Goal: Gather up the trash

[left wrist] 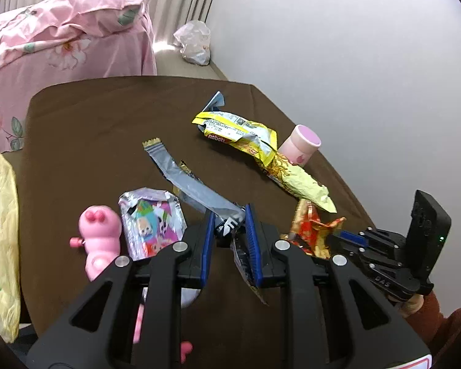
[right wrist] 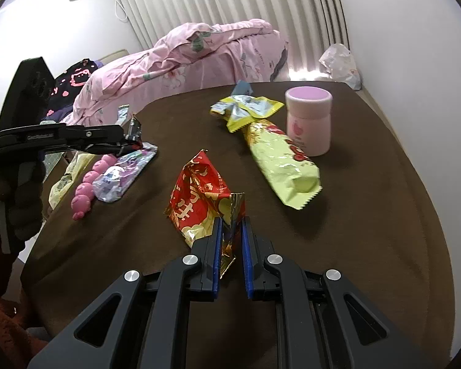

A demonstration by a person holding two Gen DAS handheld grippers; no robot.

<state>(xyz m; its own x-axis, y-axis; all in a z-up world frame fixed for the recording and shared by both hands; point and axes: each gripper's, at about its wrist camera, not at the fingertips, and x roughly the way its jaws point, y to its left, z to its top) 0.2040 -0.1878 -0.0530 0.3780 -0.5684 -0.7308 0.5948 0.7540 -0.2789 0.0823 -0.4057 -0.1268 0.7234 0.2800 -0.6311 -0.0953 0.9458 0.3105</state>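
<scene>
My left gripper (left wrist: 229, 220) is shut on the near end of a long silver wrapper (left wrist: 187, 181) that stretches away over the brown table (left wrist: 107, 117). It also shows in the right wrist view (right wrist: 131, 141), at the left. My right gripper (right wrist: 232, 224) is shut on a red and gold snack wrapper (right wrist: 199, 196); it shows in the left wrist view (left wrist: 310, 230). A yellow-green snack bag (right wrist: 279, 166) and a yellow Nabati wrapper (left wrist: 233, 129) lie further back. A shiny cartoon packet (left wrist: 153, 224) lies at the left.
A pink jar (right wrist: 309, 120) stands at the back right. A pink toy (left wrist: 100, 240) lies beside the cartoon packet. A yellow plastic bag (left wrist: 3, 230) hangs at the table's left edge. A bed with pink bedding (right wrist: 199, 55) and a white bag (right wrist: 341, 61) are behind.
</scene>
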